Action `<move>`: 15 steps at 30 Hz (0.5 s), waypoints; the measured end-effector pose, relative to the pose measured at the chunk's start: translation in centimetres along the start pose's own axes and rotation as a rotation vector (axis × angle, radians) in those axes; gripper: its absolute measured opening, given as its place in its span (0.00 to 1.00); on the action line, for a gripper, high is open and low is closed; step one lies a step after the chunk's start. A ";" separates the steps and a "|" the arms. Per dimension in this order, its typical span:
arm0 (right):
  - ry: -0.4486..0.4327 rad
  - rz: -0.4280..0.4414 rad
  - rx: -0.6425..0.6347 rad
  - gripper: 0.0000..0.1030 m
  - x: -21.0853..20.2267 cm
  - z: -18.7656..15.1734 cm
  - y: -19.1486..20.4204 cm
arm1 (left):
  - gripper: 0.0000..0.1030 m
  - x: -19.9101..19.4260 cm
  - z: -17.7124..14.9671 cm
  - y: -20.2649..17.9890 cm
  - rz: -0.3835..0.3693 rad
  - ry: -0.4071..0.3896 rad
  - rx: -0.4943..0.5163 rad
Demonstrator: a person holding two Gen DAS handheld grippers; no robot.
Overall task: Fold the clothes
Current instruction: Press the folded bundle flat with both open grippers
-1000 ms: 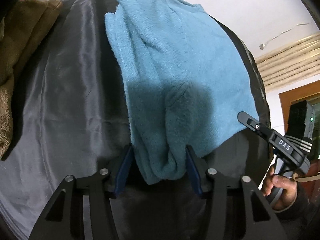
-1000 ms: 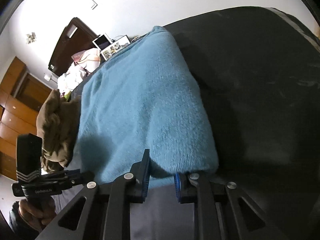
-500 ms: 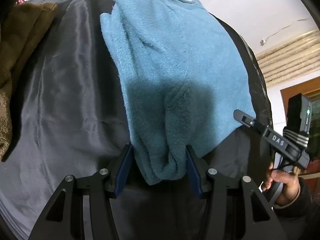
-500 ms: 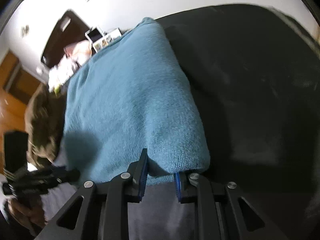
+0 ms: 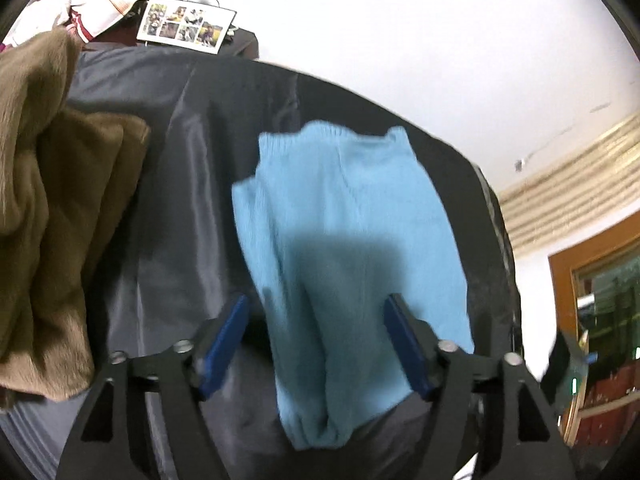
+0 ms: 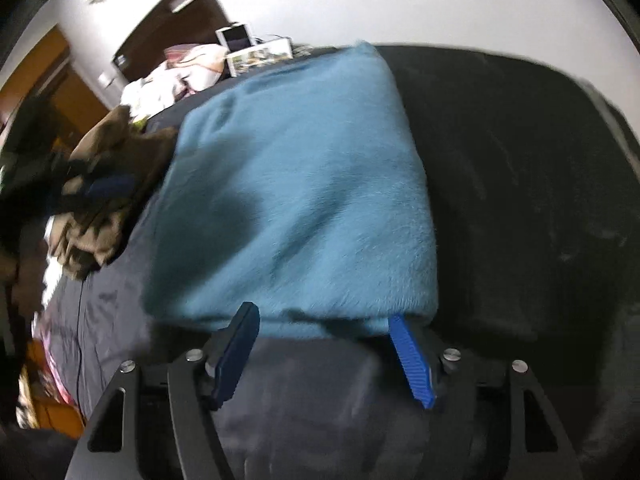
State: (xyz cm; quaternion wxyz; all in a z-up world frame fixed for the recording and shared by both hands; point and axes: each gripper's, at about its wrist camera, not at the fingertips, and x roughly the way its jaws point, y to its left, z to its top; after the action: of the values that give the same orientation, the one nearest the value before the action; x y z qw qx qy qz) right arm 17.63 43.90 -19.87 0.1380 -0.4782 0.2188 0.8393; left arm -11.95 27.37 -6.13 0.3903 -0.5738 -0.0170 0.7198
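Folded blue sweater (image 5: pixel 344 248) lay on the dark bed (image 5: pixel 180 208); both grippers' fingers (image 5: pixel 224 336) (image 6: pixel 412 360) were opening, straddling its near edge, pads clear.

A fuzzy light-blue garment (image 5: pixel 352 248) lies folded into a thick, long, roughly rectangular bundle on the dark grey surface (image 5: pixel 192 208). Its near end is narrow and bunched; a brown garment (image 5: pixel 60 208) lies well apart to its left.

Both claws point steeply downward. The left claw (image 5: pixel 316 344) is opening, its 2 blue pads (image 5: pixel 224 344) spread; the right claw (image 6: pixel 326 354) is opening too.
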 end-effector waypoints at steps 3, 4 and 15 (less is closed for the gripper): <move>-0.074 -0.001 -0.023 0.67 -2.2 -0.2 1.0 | 0.77 1.0 0.8 0.3 0.025 0.018 -0.020; -0.103 -0.014 -0.030 0.67 -2.9 0.1 1.0 | 0.77 1.8 1.2 0.2 0.029 0.028 -0.031; -0.160 -0.084 -0.189 0.72 0.0 5.7 1.9 | 0.78 5.7 0.9 0.3 0.073 0.098 -0.057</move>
State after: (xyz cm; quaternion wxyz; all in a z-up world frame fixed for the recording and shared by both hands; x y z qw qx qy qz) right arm 12.60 45.10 -16.88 0.1446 -0.4295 0.1068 0.8850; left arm -13.10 30.85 -10.63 0.3475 -0.6196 0.0026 0.7038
